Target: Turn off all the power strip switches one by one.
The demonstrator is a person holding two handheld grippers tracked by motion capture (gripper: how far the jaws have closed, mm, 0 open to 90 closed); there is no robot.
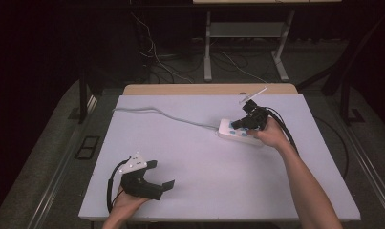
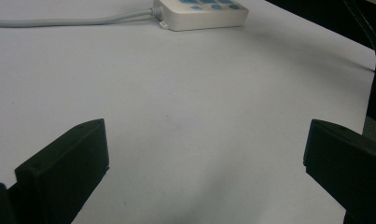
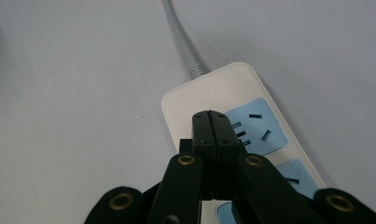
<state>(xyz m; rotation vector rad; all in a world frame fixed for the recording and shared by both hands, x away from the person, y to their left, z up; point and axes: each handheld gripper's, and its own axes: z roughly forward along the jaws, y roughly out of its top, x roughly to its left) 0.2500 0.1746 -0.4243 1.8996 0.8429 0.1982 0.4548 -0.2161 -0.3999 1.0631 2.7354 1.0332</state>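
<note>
Two jaws, right gripper (image 3: 216, 122): pressed flat together, nothing between them, tips over the near-cable end of the power strip (image 3: 209, 93), by a blue socket panel (image 3: 255, 126).
Left gripper (image 2: 204, 154): jaws spread wide, holding nothing, low over bare counter.
Power strip: white, lying flat at the counter's right-rear, grey cable (image 1: 156, 112) trailing left.
Counter (image 1: 219, 171): pale, plain.
Room: dark floor, loose wires (image 1: 156, 62), metal legs (image 1: 208, 52) behind.
</note>
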